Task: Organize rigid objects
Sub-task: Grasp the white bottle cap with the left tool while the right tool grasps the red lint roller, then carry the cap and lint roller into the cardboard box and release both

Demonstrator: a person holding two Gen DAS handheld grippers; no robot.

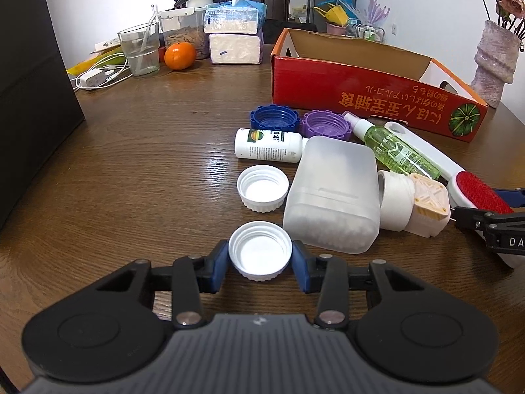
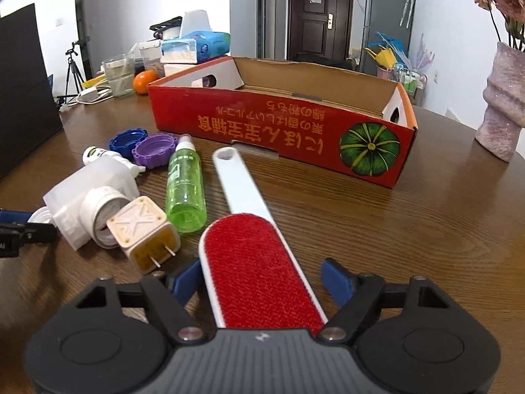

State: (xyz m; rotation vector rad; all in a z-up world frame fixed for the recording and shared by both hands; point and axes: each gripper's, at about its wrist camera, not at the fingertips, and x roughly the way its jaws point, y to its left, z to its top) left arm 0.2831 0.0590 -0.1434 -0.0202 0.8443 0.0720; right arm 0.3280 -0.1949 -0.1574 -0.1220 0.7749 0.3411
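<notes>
My left gripper (image 1: 260, 260) is shut on a white screw cap (image 1: 259, 246) that rests on the wooden table. A second white cap (image 1: 262, 187) lies just beyond it. To the right sit a frosted plastic box (image 1: 334, 193), a white bottle (image 1: 267, 146), blue (image 1: 275, 119) and purple (image 1: 326, 125) caps and a green spray bottle (image 2: 185, 190). My right gripper (image 2: 261, 274) stands open astride the red pad of a white lint brush (image 2: 262, 262); its right finger is clear of the brush edge. A plug adapter (image 2: 144, 229) lies to its left. The red cardboard box (image 2: 279, 124) stands open behind.
A pale vase (image 2: 502, 111) with flowers stands at the far right. An orange (image 1: 179, 55), a glass (image 1: 139, 49), tissue packs (image 1: 234, 32) and a charger with cable (image 1: 93, 77) crowd the far left. A black panel (image 1: 29, 82) borders the left side.
</notes>
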